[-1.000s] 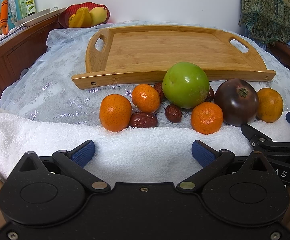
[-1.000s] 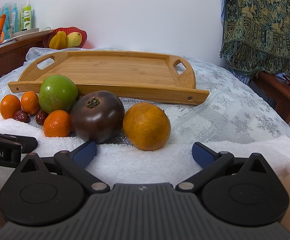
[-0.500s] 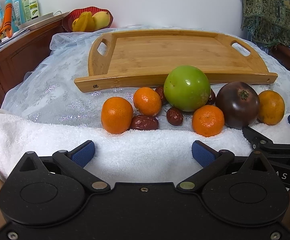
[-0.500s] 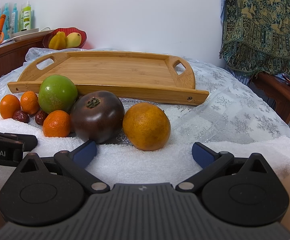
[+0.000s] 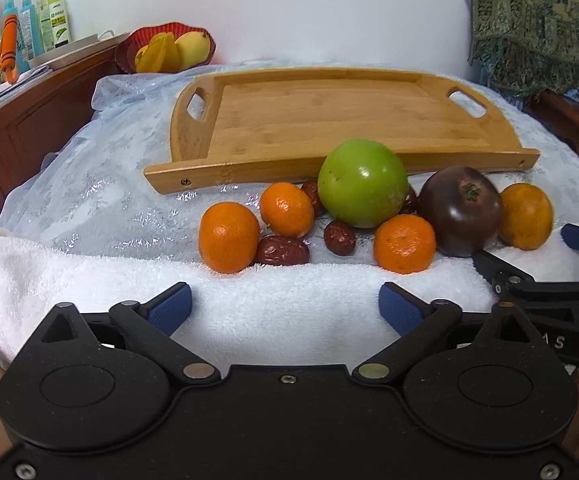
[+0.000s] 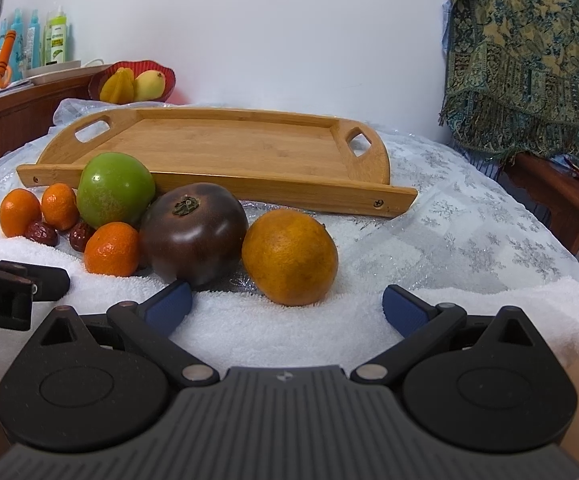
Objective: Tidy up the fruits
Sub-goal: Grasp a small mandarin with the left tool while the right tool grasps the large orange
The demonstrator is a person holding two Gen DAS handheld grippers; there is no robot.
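Note:
Fruit lies in a row at the edge of a white towel (image 5: pixel 129 280): a green apple (image 5: pixel 361 182), a dark purple tomato-like fruit (image 5: pixel 461 210), a large orange (image 6: pixel 289 256), three mandarins (image 5: pixel 228 236) and several red dates (image 5: pixel 282 251). Behind them sits a bare wooden tray (image 5: pixel 329 120). My left gripper (image 5: pixel 285 304) hovers over the towel before the mandarins; its jaws are closing with nothing between them. My right gripper (image 6: pixel 287 306) is open, just short of the large orange and the dark fruit (image 6: pixel 193 232), touching neither.
A red bowl (image 5: pixel 129 46) with yellow fruit stands on a wooden sideboard at the back left, beside spray bottles (image 5: pixel 55 16). A patterned cloth (image 6: pixel 521 64) hangs at the right over a dark side table. A shiny plastic cover lies over the table.
The left gripper's blue pads have drawn in slightly. The fruit, the tray and the right gripper stay where they were.

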